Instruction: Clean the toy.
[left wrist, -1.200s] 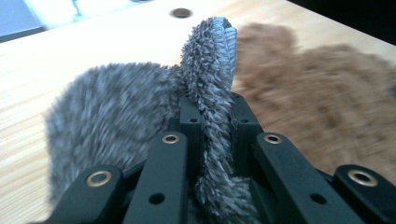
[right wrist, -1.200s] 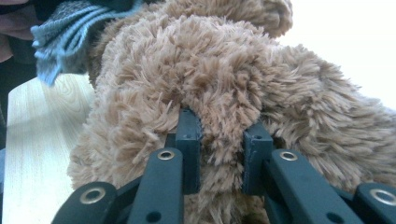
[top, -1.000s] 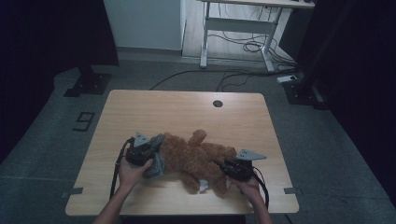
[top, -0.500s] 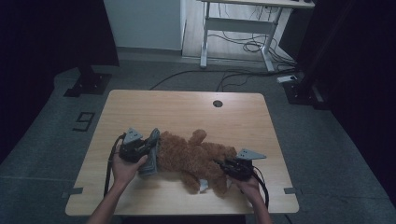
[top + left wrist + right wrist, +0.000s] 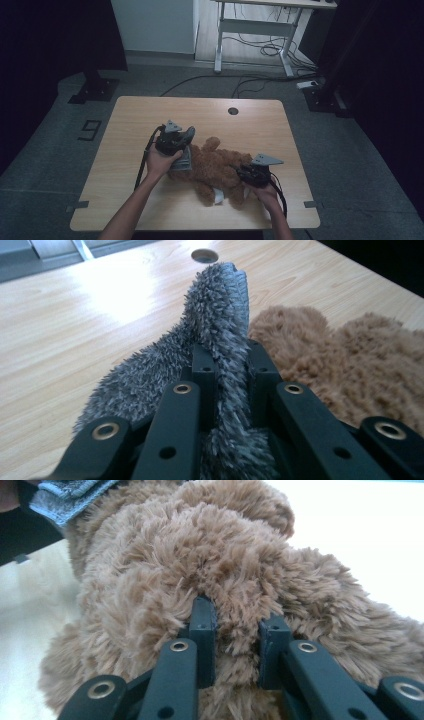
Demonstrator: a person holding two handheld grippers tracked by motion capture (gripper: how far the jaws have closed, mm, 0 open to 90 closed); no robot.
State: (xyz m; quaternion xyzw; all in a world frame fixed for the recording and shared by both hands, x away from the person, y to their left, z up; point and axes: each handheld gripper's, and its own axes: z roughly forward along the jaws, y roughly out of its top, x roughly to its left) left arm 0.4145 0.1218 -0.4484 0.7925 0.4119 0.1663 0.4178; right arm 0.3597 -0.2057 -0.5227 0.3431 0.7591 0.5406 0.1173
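While the brown plush teddy bear [image 5: 217, 169] lies on its side near the front edge of the light wooden table [image 5: 150, 115], its face is hidden and a small white tag under it is too small to read. The left hand-held gripper [image 5: 184, 143] is clamped on a grey shaggy fabric piece [image 5: 220, 335] at the bear's left end. The right hand-held gripper [image 5: 244, 173] is clamped on the bear's brown fur, toward the table's front right corner.
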